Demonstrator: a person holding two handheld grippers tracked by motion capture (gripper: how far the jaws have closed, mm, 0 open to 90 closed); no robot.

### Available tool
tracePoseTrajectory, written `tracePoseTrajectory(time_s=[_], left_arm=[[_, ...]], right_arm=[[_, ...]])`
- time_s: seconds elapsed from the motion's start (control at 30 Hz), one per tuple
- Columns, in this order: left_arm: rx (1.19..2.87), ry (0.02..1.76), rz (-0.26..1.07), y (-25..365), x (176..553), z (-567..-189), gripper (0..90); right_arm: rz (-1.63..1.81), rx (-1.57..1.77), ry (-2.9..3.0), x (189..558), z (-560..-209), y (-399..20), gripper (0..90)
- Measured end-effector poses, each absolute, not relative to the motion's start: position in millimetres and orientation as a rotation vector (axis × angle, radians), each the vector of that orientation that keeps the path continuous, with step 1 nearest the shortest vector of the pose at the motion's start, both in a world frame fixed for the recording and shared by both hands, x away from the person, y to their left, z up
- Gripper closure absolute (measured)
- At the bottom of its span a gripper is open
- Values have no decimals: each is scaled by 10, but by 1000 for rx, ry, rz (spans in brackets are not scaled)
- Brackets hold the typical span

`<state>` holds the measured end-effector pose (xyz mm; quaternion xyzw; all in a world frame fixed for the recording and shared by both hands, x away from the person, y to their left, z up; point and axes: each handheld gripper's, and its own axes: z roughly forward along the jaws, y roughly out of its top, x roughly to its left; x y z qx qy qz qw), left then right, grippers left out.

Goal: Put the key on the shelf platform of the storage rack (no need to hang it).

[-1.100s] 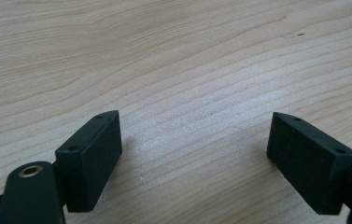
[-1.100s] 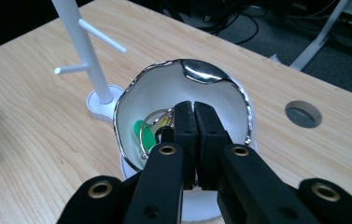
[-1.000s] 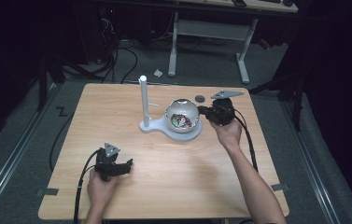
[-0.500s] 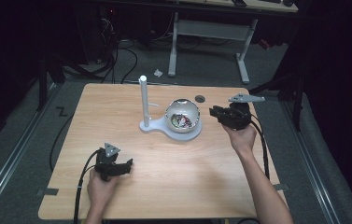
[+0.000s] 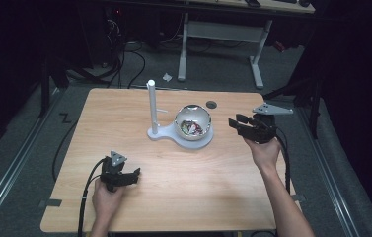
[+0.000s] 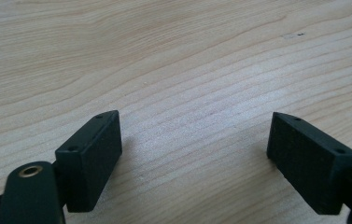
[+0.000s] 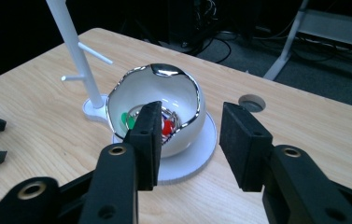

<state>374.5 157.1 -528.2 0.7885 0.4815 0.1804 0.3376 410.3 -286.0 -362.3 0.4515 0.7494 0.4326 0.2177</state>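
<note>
Beside the bowl [image 5: 192, 123], right gripper [image 5: 241, 125] has just been opening, jaws empty; left gripper [image 5: 133, 176] rests spread, empty; drop looks done.

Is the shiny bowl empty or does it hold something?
Not empty: the bowl sits upright on its white stand with small red and green pieces inside.

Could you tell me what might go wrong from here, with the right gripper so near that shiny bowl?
The right gripper, jaws just opening and empty, sits level with the bowl; a careless sweep could knock the rounded, glossy bowl off its white base. The thin post beside it, with side pegs, could snag a jaw. The bowl's slick surface may slip in a grip.
</note>
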Motion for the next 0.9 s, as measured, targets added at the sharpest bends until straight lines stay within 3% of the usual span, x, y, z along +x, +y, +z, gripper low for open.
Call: tracePoseTrajectory(time_s=[0.9], left_arm=[[2055, 1255, 471, 1571, 3745, -5282, 184]], right_arm=[[1213, 1262, 2022, 3640, -3642, -3057, 552]])
